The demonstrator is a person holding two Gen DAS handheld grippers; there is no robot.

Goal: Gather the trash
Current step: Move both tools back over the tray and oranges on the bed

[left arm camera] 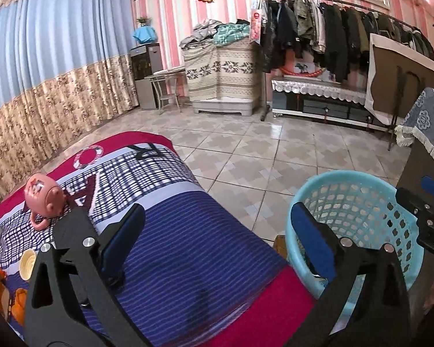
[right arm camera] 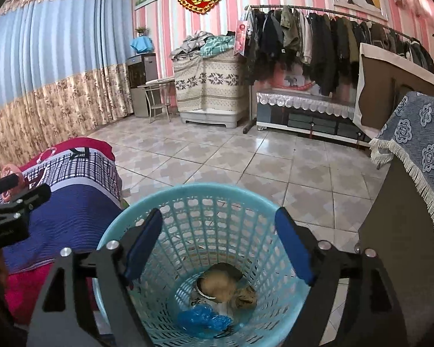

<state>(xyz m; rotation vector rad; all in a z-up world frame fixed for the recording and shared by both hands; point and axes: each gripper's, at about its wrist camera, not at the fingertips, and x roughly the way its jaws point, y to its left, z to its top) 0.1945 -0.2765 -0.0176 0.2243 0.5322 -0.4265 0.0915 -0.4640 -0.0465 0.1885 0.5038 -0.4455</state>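
Observation:
A light blue mesh basket stands on the floor beside the bed. In the right wrist view my right gripper hovers over its mouth, open, with nothing between the blue pads. At the bottom of the basket lie a brownish crumpled lump and a blue plastic bag. In the left wrist view my left gripper is open and empty above the bed's edge, with the basket just to its right. The right gripper shows at the far right there.
The bed blanket carries a pink mug and a pale round cup at its left. A cabinet under a blue fringed cloth stands right of the basket. Tiled floor, a clothes rack and a low cabinet lie beyond.

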